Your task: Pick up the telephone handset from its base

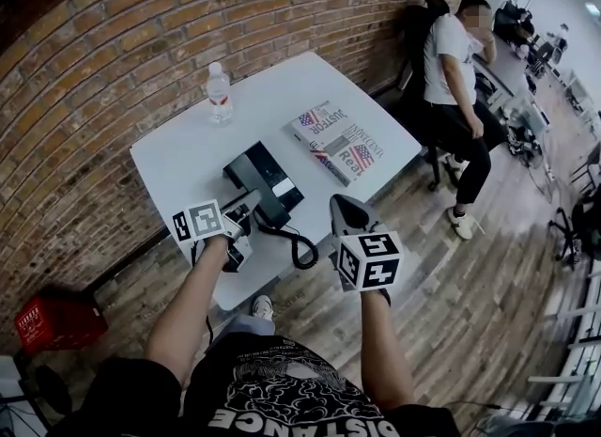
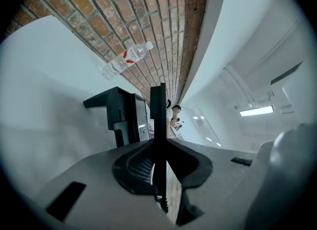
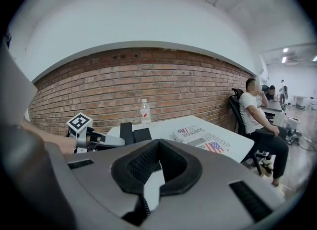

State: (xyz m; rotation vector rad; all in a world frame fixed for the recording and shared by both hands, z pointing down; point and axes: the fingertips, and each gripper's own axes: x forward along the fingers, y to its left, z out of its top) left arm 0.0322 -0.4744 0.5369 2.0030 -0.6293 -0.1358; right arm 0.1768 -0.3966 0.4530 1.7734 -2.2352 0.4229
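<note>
The black telephone base (image 1: 255, 168) sits near the front of the white table (image 1: 178, 158). My left gripper (image 1: 250, 204) is shut on the black handset (image 1: 271, 214), which hangs just off the base's near end. Its coiled cord (image 1: 300, 249) trails toward the table's edge. In the left gripper view the handset (image 2: 158, 120) is a thin upright bar pinched between the pads, with the base (image 2: 119, 111) behind it. My right gripper (image 1: 344, 208) hovers right of the phone, off the table's front edge. Its pads meet at the tips with nothing between them (image 3: 157, 147).
A water bottle (image 1: 218, 93) stands at the back of the table near the brick wall. A flag-printed newspaper stack (image 1: 340, 144) lies on the right half. A person (image 1: 456, 78) sits on a chair beyond the table's right end. A red crate (image 1: 58, 322) rests on the floor at left.
</note>
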